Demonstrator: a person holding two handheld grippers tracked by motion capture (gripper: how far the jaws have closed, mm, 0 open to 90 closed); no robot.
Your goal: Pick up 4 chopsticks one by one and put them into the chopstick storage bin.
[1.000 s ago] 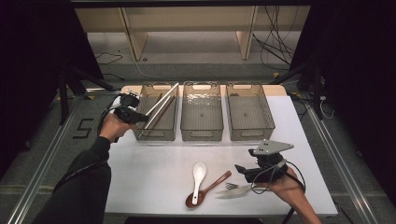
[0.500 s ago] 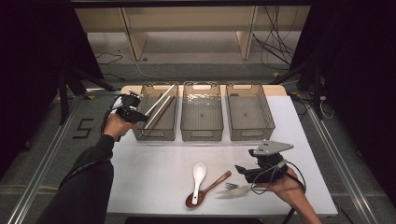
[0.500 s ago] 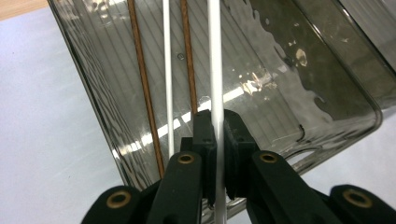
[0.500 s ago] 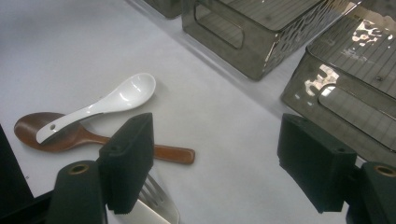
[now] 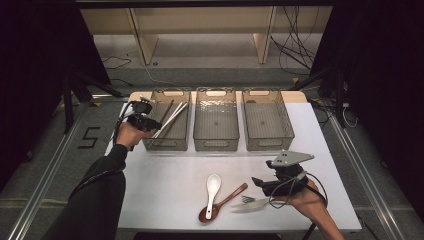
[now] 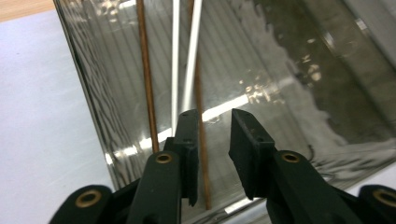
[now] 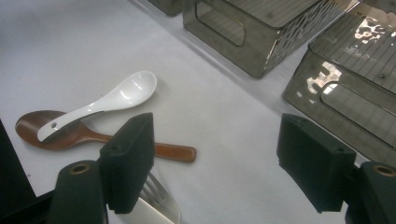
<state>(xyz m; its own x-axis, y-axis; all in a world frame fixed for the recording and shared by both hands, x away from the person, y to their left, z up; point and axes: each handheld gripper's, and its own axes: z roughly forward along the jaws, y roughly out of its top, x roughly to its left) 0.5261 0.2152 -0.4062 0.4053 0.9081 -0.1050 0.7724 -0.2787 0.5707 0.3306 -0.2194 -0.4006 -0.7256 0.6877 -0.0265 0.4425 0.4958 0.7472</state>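
Chopsticks (image 5: 169, 119), white and brown, lie slanted in the far-left bin (image 5: 167, 145); the left gripper (image 5: 148, 123), jaws slightly parted, apparently empty, hovers at its near-left rim. Left on the near tabletop (image 5: 165, 185): white spoon (image 5: 212, 187), wooden spoon (image 5: 222, 202), fork (image 5: 252, 202) beneath the spread right gripper (image 5: 261, 184). Both grippers unmoved since earlier.

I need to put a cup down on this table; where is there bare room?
The table is bare between the bins and the white spoon, and along its left front. It is crowded at the front right, where the wooden spoon, the fork and the right gripper sit.
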